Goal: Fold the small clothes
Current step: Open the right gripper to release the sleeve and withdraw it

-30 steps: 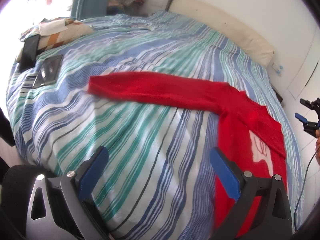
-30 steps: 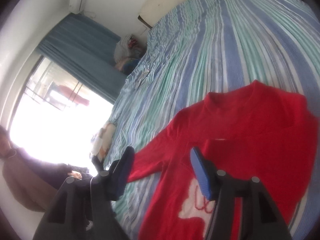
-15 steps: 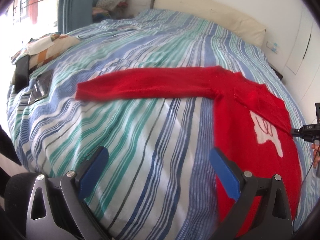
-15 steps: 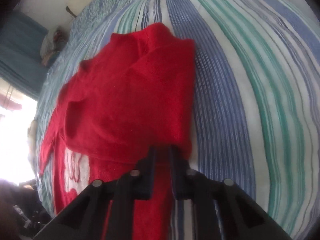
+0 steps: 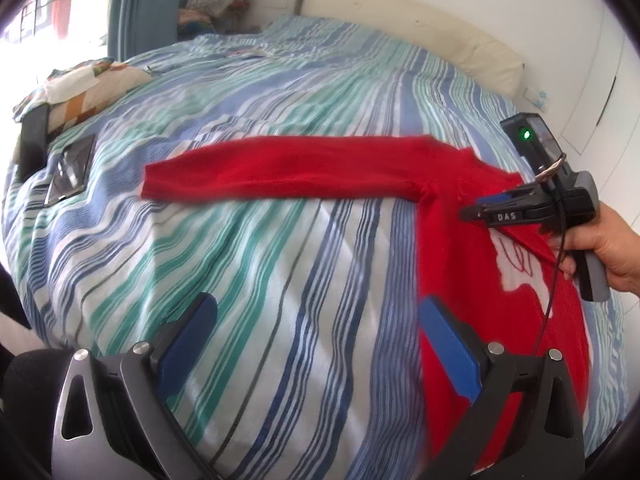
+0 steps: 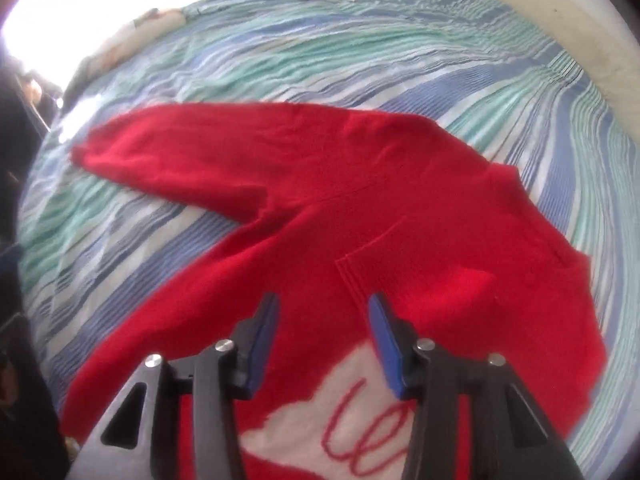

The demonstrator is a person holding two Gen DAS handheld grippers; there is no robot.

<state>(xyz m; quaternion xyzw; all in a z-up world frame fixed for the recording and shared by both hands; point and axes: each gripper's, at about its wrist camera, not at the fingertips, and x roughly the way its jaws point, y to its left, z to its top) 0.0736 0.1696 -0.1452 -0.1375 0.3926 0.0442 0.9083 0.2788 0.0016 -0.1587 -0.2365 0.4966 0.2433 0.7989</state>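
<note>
On the striped bed (image 5: 280,280), the red knit sweater's (image 6: 360,200) right sleeve has been released folded; both grippers, left (image 5: 316,344) and right (image 6: 324,336), are held open, empty.

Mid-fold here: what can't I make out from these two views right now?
- Red sweater hem: cut off by the bottom edge and gripper bodies in both views.
- White motif: partly behind the right gripper, blurred.
- Left gripper: absent from the right wrist view.
- Dark flat item on bedspread: too small to identify.
</note>
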